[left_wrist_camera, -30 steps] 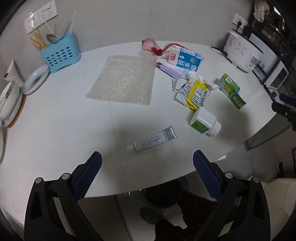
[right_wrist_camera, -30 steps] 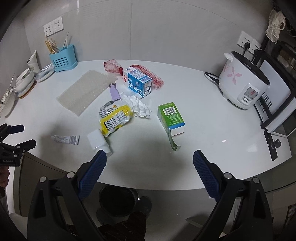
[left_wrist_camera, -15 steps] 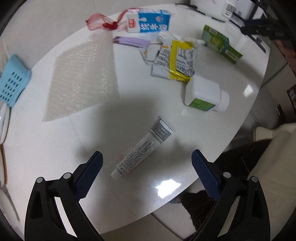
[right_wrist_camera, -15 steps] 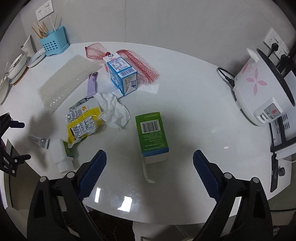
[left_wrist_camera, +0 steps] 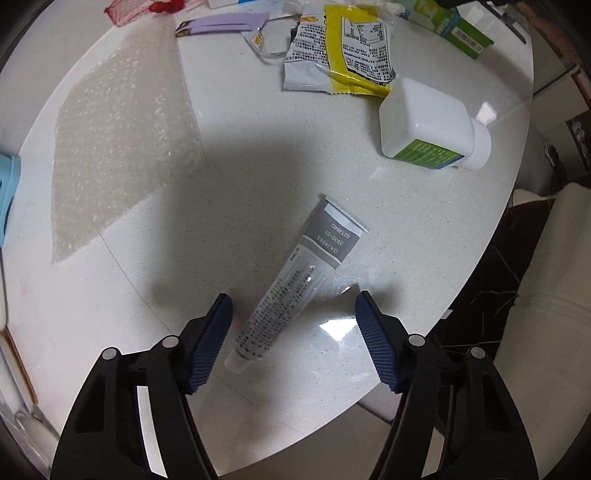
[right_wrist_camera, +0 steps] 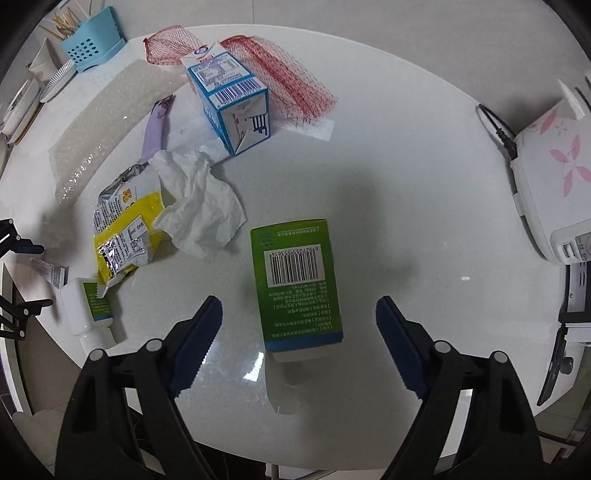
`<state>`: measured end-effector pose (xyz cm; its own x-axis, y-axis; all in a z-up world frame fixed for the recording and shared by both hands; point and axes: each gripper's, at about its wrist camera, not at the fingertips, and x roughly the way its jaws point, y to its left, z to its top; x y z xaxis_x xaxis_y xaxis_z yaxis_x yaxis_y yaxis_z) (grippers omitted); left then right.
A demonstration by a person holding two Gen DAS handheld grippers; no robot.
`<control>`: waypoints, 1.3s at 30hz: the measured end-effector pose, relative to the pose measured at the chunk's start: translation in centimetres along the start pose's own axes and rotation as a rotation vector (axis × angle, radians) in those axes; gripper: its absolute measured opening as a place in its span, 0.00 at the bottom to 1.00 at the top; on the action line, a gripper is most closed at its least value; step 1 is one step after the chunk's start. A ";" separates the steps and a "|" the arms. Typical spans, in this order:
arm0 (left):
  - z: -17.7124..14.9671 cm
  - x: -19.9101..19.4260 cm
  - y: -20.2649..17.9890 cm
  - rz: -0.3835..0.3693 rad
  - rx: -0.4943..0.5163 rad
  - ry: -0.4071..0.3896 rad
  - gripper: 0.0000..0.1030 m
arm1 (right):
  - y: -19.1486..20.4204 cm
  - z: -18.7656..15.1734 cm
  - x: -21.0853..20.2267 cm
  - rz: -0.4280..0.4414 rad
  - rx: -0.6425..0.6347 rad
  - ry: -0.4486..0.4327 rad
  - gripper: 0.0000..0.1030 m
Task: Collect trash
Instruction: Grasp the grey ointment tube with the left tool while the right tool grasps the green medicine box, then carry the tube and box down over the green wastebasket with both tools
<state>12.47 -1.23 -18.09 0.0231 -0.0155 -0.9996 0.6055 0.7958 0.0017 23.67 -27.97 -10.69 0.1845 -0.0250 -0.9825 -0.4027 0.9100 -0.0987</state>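
A grey-and-white tube [left_wrist_camera: 295, 288] lies slanted on the white table [left_wrist_camera: 110, 314], its cap end between the blue pads of my left gripper [left_wrist_camera: 293, 299]. The jaws are closing and stand clear of the tube on both sides. In the right wrist view a green box [right_wrist_camera: 295, 280] with a barcode lies flat. My right gripper [right_wrist_camera: 299, 301] straddles its near end, with the jaws closing and a gap at each pad. More trash lies around: a white bottle [left_wrist_camera: 424, 122], a yellow-and-silver wrapper [left_wrist_camera: 343, 48], a crumpled tissue [right_wrist_camera: 199, 206], a blue milk carton [right_wrist_camera: 229, 96] and a red net [right_wrist_camera: 288, 81].
A bubble-wrap sheet [left_wrist_camera: 118, 140] and a purple wrapper [left_wrist_camera: 221, 26] lie further back. A rice cooker [right_wrist_camera: 554, 177] stands at the right with its cord. A blue utensil holder [right_wrist_camera: 92, 48] and dishes sit at the far left. The table edge is close below both grippers.
Both grippers have come down and closer to the table, the left over the tube and the right over the green box. Their jaws have narrowed.
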 end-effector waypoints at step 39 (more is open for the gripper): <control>-3.5 -9.2 0.9 0.152 -0.731 -0.257 0.19 | -0.1 -3.8 -1.8 0.099 0.229 -0.116 0.46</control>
<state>9.99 1.73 -8.96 0.3009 0.0572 -0.9519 -0.0934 0.9952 0.0303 19.97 -29.58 -9.55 0.2609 0.1044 -0.9597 -0.2134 0.9758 0.0481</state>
